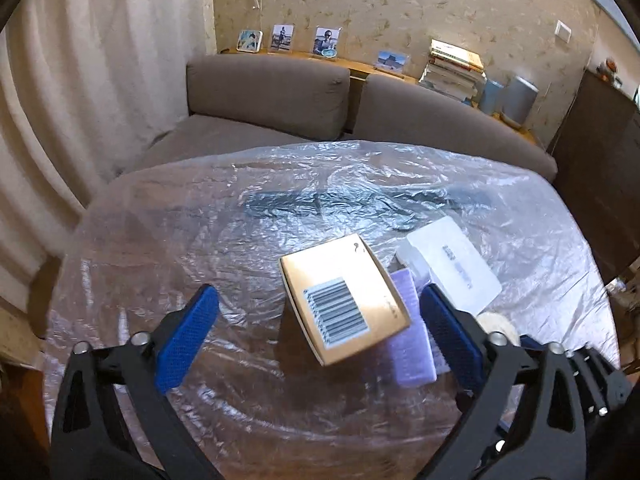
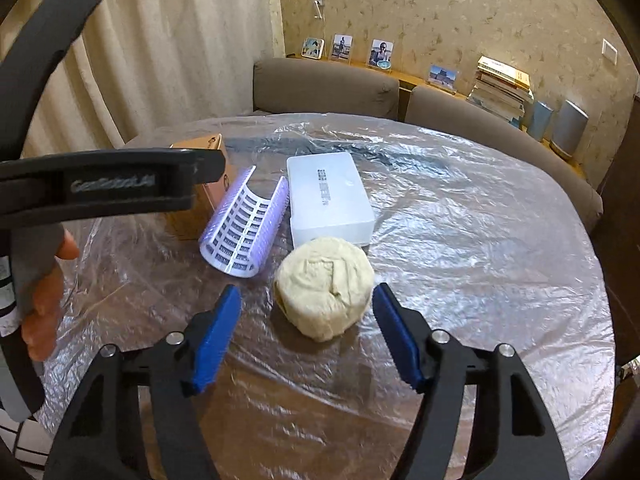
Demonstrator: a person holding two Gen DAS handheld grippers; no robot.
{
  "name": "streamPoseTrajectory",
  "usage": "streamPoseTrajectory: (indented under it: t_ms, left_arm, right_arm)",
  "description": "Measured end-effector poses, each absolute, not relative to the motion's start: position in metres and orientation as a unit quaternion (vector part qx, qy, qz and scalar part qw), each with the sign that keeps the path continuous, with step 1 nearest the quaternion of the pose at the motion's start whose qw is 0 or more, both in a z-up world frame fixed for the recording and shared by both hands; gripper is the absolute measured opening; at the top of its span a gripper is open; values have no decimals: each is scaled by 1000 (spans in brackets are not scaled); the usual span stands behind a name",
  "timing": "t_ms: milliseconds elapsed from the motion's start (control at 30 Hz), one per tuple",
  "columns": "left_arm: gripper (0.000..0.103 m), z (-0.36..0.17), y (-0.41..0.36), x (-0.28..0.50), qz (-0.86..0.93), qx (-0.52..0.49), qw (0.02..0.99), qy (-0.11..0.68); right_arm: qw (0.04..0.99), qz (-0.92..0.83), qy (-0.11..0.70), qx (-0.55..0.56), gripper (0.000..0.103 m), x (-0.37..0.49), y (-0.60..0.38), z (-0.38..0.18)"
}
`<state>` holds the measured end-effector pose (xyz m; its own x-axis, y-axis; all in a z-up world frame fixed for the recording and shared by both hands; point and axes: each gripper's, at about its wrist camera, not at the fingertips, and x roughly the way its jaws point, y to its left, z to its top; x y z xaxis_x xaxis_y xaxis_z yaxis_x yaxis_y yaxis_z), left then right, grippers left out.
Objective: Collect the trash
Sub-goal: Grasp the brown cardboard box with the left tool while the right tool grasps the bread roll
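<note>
A brown cardboard box [image 1: 346, 298] with a barcode label lies on the plastic-covered table [image 1: 240, 208], between the open fingers of my left gripper [image 1: 320, 320]. A purple curved plastic tray [image 2: 246, 226] lies beside it, and a white plastic case [image 2: 330, 198] behind that. A cream crumpled paper wad [image 2: 326, 286] sits just ahead of my open right gripper [image 2: 308, 320], between its fingertips' line. The box also shows in the right wrist view [image 2: 208, 196], partly hidden by the left gripper's body.
A brown sofa [image 1: 276, 96] stands behind the table. A shelf behind it holds photo frames [image 1: 326, 40], a stack of books [image 1: 452, 68] and grey cylinders [image 1: 518, 98]. A curtain [image 1: 80, 80] hangs at the left. A dark cabinet [image 1: 600, 152] stands at the right.
</note>
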<state>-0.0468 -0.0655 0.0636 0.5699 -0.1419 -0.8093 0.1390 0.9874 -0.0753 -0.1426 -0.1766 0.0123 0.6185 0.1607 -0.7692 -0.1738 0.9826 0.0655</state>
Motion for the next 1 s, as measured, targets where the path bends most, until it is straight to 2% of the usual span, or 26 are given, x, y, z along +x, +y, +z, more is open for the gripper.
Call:
streamPoseTrajectory:
  t_ms: [200,600,867,1000]
  left_arm:
    - [89,61,-56,-36,-68,7,889,452]
    - [88,64,-64,-37,-56,47,894,441]
    - [87,46,-50,-26,-54,-9,884,464]
    - [53,36,-42,-22,-60,-38,874,480]
  right_arm:
    - [899,88,428,-5,55,-135,-181,10]
    - [896,84,436,-23,52,-129,-171,6]
    - [895,87,438,-16,51,-126,-167,4]
    - [894,93,439,2,50,-127,-172,4]
